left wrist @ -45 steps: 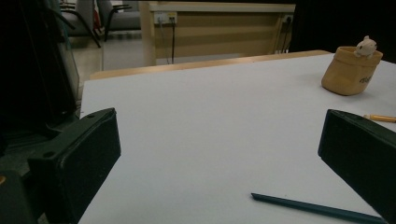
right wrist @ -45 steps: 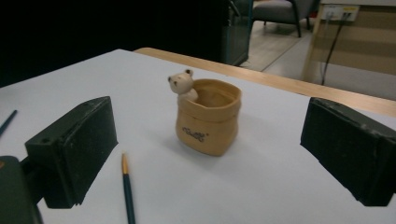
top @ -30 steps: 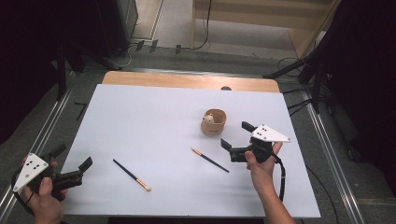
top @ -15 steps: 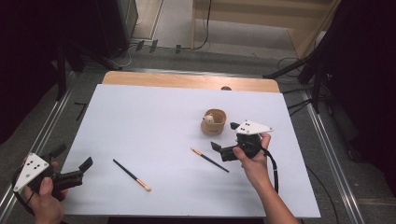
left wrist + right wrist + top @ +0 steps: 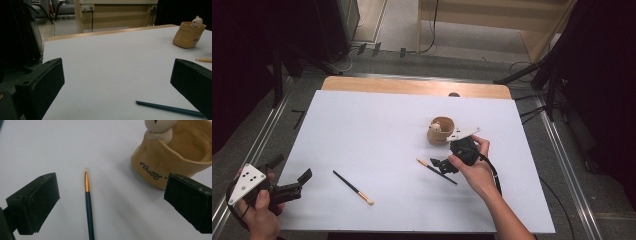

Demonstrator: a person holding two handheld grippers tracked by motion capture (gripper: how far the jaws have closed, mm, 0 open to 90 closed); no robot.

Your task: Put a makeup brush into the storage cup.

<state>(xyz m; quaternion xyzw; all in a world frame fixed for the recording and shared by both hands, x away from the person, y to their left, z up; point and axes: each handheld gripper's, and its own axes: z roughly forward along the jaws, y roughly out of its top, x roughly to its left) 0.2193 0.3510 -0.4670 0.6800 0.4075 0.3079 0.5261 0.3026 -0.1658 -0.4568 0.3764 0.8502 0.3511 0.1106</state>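
A tan pouch-shaped cup (image 5: 441, 131) with a small white figure on its rim stands right of the table's middle. A dark-handled brush (image 5: 436, 171) with a gold ferrule lies just in front of it. My right gripper (image 5: 441, 164) hovers over this brush, tilted down and open. In the right gripper view the brush (image 5: 88, 202) lies between the spread jaws of the right gripper (image 5: 112, 192), beside the cup (image 5: 175, 157). A second brush (image 5: 353, 188) lies front left. My left gripper (image 5: 292, 168) is open at the front left corner; in its view the left gripper (image 5: 117, 75) faces that brush's handle (image 5: 170, 108).
A white sheet (image 5: 372, 125) covers the table, with a wooden strip (image 5: 412, 87) along the far edge. Metal rails (image 5: 562, 150) run on the floor at both sides. In the left gripper view the cup (image 5: 188, 35) stands far right, with a brush tip (image 5: 203, 60) below it.
My right gripper has moved left and toward the near edge, tipping down over the brush in front of the cup. The left gripper has stayed still.
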